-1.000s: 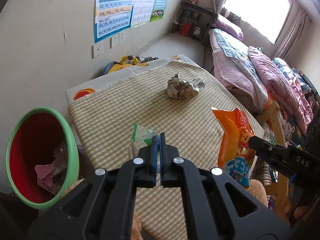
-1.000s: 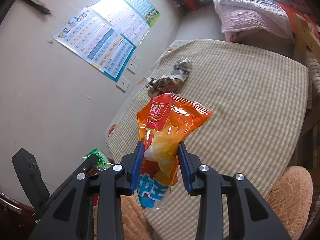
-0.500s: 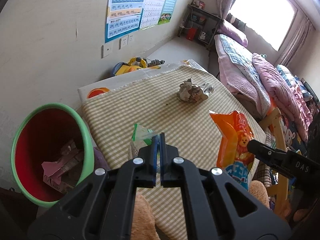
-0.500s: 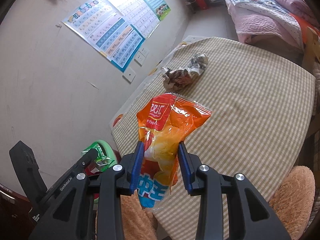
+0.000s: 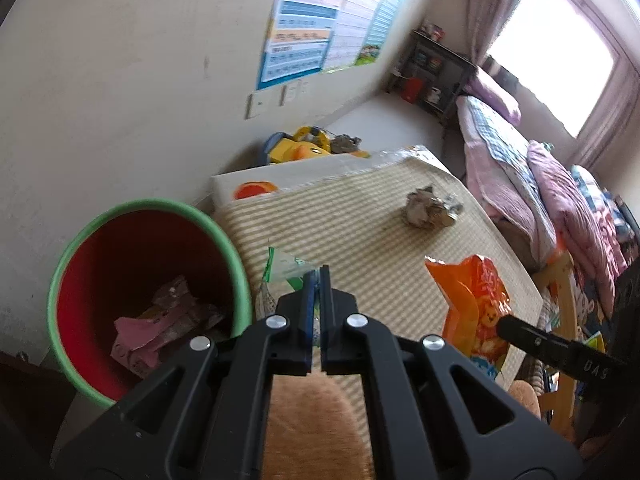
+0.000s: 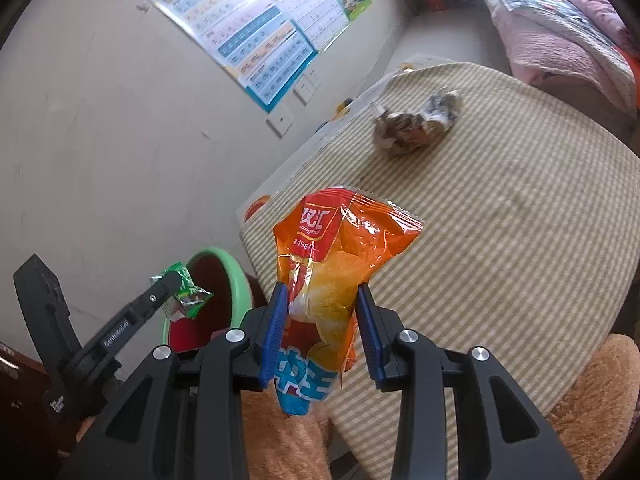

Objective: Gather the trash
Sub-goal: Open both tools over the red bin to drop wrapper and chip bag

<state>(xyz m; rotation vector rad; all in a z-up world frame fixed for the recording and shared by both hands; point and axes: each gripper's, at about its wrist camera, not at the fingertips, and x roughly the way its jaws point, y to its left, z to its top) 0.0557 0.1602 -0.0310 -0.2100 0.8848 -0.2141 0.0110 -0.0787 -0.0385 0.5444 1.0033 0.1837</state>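
Trash carried toward green-rimmed red plastic bin (image 5: 240, 276).
My left gripper (image 5: 318, 280) pinched green foil wrapper (image 6: 188, 294), right gripper (image 6: 322, 300) clamped orange crinkly snack bag (image 6: 340, 248); best released only once over the opening.

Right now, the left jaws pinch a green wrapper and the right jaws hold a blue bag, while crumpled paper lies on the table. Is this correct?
Not quite: the bag in the right jaws is mainly orange, with blue only at its lower end, as the right wrist view shows. The green wrapper in the left jaws and the crumpled paper on the table are as you say.
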